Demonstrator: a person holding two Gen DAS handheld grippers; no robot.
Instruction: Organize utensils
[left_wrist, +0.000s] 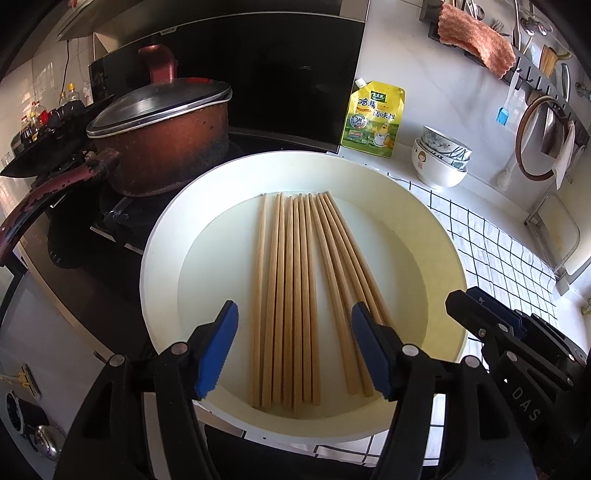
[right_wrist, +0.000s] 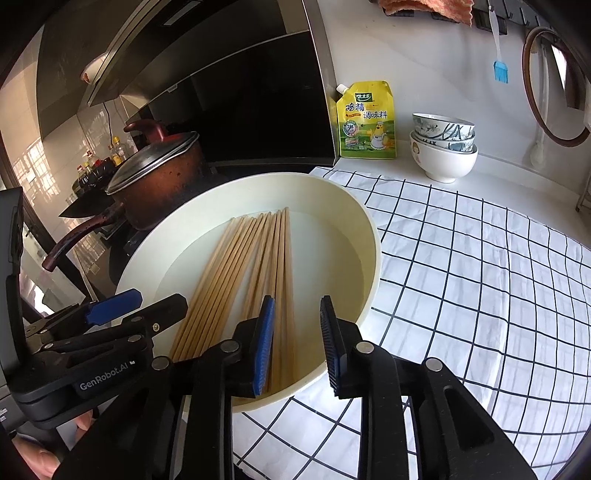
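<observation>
Wooden chopsticks (left_wrist: 295, 295) lie side by side, flat in the round white tray (left_wrist: 162, 258) on the checked cloth (right_wrist: 480, 277). The left gripper (left_wrist: 293, 347) hangs over their near ends, jaws spread wide and empty. The right gripper (right_wrist: 297, 343) is parted too, holding nothing, at the tray's near rim. Sorted already, or awaiting pickup? Can't say.

Chopsticks (left_wrist: 295, 295) lie in the basin (left_wrist: 162, 258), pot (left_wrist: 162, 140) left, bowls (left_wrist: 441, 158) behind right
</observation>
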